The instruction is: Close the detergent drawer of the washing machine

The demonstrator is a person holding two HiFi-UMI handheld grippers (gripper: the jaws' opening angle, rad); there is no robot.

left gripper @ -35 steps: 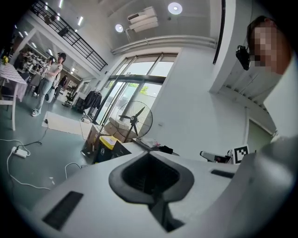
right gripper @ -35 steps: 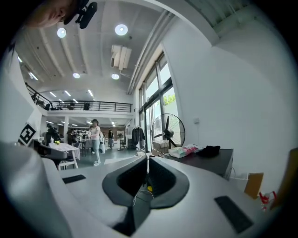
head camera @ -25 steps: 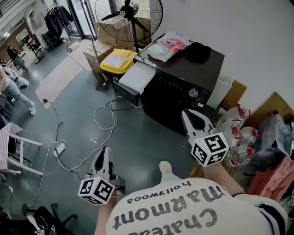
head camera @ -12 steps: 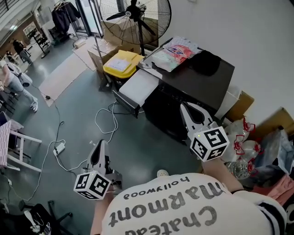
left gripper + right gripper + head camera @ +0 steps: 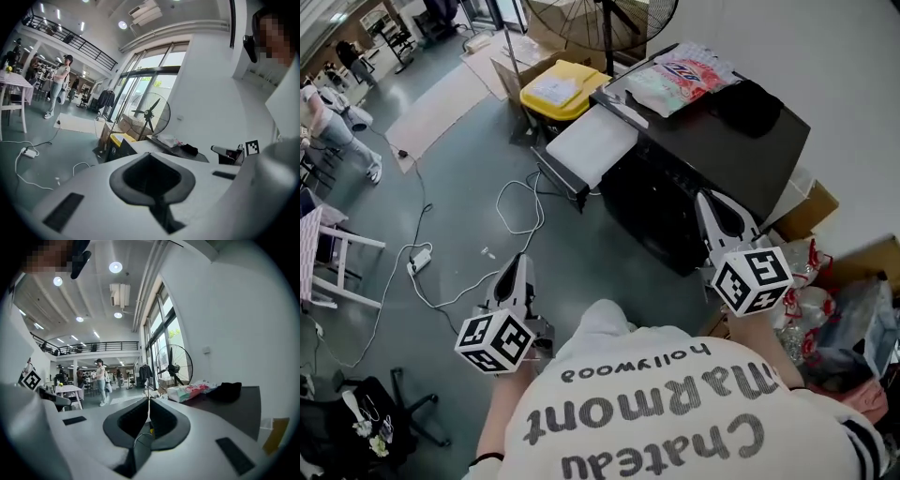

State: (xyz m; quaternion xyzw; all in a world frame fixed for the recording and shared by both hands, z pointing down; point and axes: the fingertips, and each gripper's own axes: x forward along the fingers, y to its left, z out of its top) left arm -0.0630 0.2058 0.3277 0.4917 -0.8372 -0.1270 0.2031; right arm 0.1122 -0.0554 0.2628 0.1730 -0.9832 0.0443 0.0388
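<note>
Detergent drawer (image 5: 592, 145): pulled out of washing machine (image 5: 712, 155) at 12 o'clock, untouched; left gripper (image 5: 521, 267) at 8 and right gripper (image 5: 708, 202) at 3, both closed and empty, probably because pushing needs no grip.

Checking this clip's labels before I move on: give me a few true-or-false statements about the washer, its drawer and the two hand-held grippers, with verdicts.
1. The drawer stands open. True.
2. The left hand-held gripper touches the drawer. False: it is well apart from it, over the floor.
3. A packet and a black cloth lie on the washer. True.
4. The right hand-held gripper holds the cloth. False: its jaws are shut and empty.
5. The bin beside the washer has a blue lid. False: the lid is yellow.
</note>
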